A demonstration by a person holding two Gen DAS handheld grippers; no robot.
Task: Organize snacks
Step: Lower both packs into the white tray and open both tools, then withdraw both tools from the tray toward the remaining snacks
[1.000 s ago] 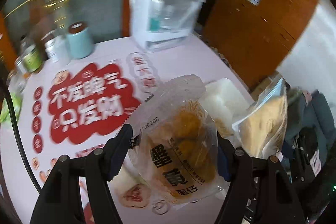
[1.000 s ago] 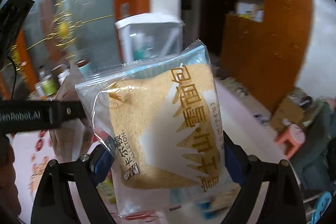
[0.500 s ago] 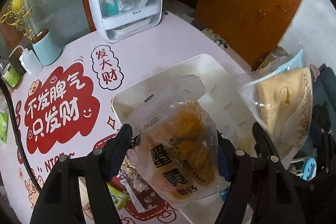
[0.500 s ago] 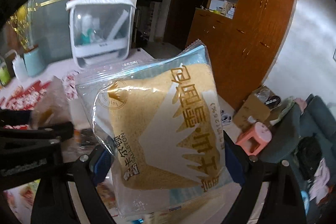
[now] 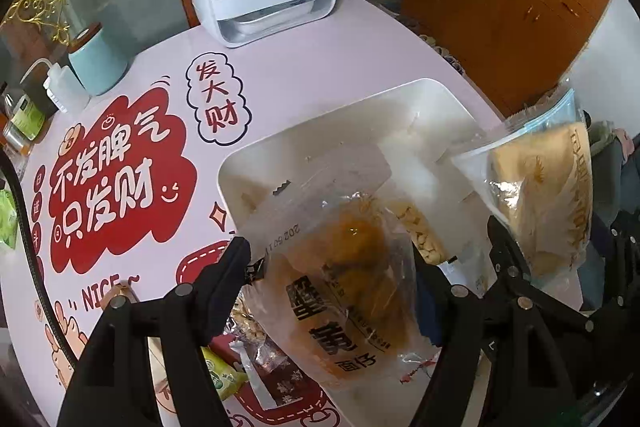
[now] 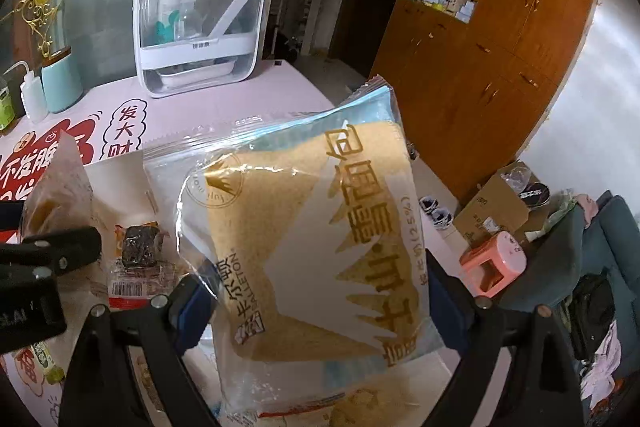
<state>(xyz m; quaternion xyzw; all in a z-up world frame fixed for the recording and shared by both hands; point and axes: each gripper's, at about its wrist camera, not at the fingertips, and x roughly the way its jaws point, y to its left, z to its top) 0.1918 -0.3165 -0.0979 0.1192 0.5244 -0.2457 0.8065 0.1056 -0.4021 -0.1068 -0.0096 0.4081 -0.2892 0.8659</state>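
Just above white tray (image 5: 420, 85) rim

A lived-in home: wooden cupboards (image 6: 500, 67), shoes (image 6: 436, 213) on the floor, pink stool (image 6: 494, 259), sofa (image 6: 612, 227).

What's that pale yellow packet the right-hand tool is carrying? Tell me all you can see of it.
The bread packet is a sealed clear plastic wrapper with crimped ends, light blue edging and gold lettering, holding a thick pale yellow slice of bread or cake. It stands roughly upright, tilted, clamped at its lower sides by the right gripper, whose fingers press both edges. It hangs in the air beside the white tray, touching nothing else visible.
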